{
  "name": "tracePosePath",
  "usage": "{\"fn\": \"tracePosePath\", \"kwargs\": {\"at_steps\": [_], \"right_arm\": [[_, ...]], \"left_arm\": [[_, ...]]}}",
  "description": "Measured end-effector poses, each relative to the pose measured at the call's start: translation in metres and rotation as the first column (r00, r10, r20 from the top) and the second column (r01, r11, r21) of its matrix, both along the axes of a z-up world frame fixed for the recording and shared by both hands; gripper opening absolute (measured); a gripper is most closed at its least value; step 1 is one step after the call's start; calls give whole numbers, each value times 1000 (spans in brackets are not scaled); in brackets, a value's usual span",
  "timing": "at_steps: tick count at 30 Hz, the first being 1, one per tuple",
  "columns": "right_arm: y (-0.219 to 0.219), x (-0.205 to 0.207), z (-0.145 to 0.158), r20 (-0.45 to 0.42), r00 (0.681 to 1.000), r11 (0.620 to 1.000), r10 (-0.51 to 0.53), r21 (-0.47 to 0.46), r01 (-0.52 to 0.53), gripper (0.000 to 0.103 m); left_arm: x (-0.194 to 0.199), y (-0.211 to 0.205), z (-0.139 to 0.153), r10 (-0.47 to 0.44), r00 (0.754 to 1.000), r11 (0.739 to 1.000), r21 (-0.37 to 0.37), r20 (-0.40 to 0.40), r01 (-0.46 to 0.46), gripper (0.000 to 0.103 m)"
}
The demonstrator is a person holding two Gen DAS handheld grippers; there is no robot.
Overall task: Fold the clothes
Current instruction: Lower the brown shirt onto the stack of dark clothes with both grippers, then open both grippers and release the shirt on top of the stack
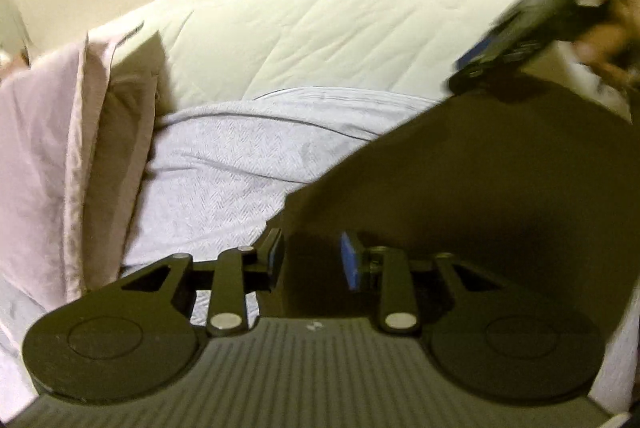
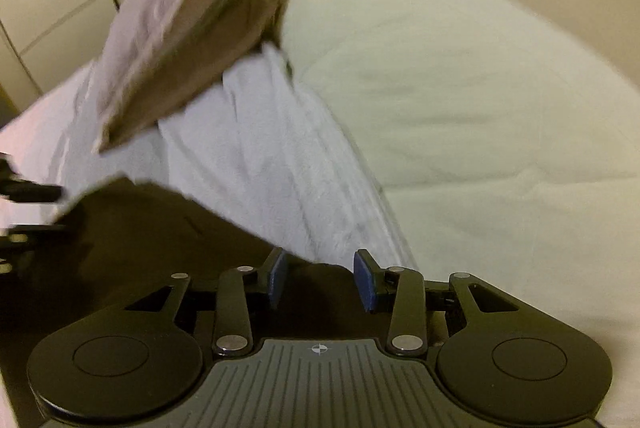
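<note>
A dark brown garment [image 1: 460, 188] hangs stretched between both grippers above the bed. In the left wrist view my left gripper [image 1: 313, 258] is shut on one end of it, with dark cloth filling the gap between the blue pads [image 1: 350, 262]. The garment's straight upper edge runs up and right to my right gripper [image 1: 476, 66], which is blurred. The right wrist view shows my right gripper [image 2: 320, 278] shut on the same garment [image 2: 160, 228], bunched between its pads. The left gripper [image 2: 24, 212] shows blurred at that view's left edge, at the cloth's far corner.
Under the garment lies a light grey textured blanket [image 1: 224, 164] [image 2: 260, 148]. A pink pillow [image 1: 48, 148] [image 2: 172, 48] stands at its left. A pale cream duvet [image 1: 320, 28] [image 2: 460, 88] covers the bed beyond. A hand [image 1: 612, 40] holds the right gripper.
</note>
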State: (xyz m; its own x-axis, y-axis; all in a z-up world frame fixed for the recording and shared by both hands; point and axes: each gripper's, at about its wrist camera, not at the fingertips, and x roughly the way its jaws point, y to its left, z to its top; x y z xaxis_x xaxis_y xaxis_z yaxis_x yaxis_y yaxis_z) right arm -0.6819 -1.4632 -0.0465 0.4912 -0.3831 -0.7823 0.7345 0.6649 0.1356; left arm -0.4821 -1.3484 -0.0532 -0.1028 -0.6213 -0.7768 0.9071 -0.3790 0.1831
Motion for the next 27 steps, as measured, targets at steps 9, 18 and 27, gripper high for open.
{"fn": "tracePosePath", "kwargs": {"at_steps": [9,18,27], "right_arm": [[38,-20,-6,-31,998,998,49,-27,-50,38],[97,-43,42,56,997,997,55,-65,-51,38],[162,-54,10,-7,998,998,66,-13,-66,38]], "left_arm": [[4,-23,-45,38,999,996,83,13,-39,27],[22,49,16,66,998,998,1,1,-66,29],[7,115,-12,126,992,989,74,9,-126,31]]}}
